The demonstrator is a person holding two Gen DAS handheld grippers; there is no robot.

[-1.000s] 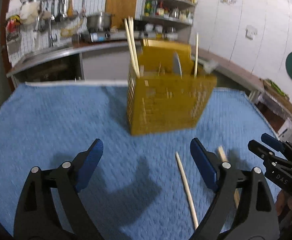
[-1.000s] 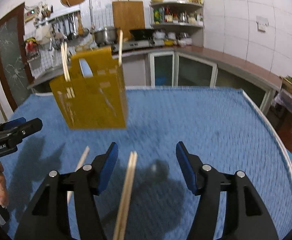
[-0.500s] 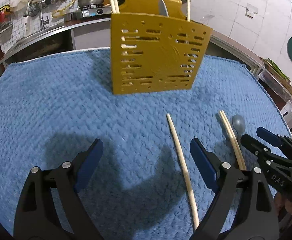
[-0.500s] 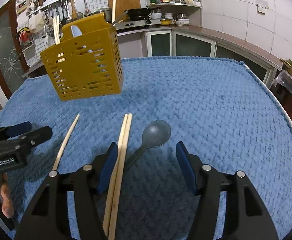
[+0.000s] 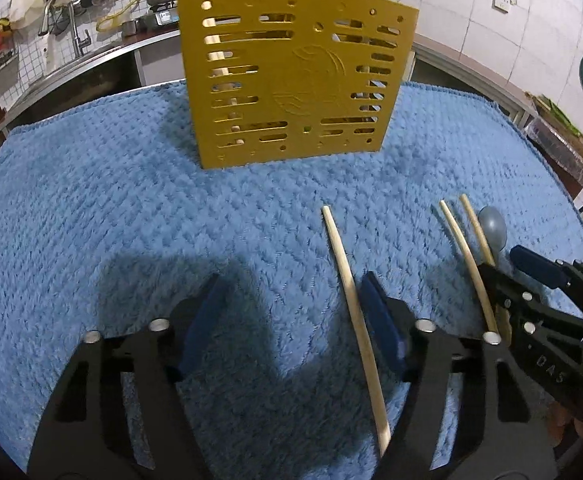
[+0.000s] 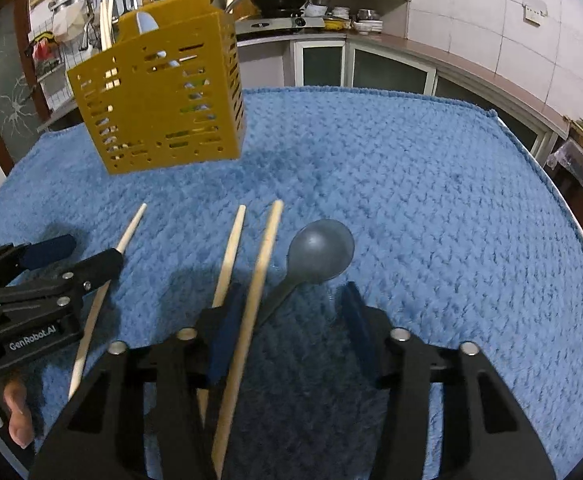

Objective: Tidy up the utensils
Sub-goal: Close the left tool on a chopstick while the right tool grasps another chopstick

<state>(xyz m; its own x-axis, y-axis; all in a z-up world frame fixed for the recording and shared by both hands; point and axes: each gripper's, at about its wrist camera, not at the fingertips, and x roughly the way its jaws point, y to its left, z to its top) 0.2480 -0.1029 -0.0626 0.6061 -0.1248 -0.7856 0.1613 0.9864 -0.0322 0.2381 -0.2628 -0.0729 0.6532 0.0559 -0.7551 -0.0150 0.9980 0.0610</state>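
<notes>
A yellow slotted utensil holder (image 5: 297,72) stands on the blue towel (image 5: 91,208) and holds chopsticks and a spoon; it also shows in the right wrist view (image 6: 159,100). A single wooden chopstick (image 5: 353,300) lies just inside my left gripper's right finger. My left gripper (image 5: 291,320) is open and low over the towel. Two more chopsticks (image 6: 251,280) and a dark grey spoon (image 6: 315,252) lie between the fingers of my open right gripper (image 6: 287,328). The left gripper (image 6: 43,280) shows at the left of the right wrist view.
The towel covers the whole table; its far edge (image 6: 371,90) and right edge (image 6: 571,220) drop off. A kitchen counter (image 6: 411,46) with a stove, pots and shelves runs behind.
Both grippers have dropped lower and moved forward over the loose utensils. The holder now looms larger and higher in both views. Both pairs of fingers have narrowed slightly.
</notes>
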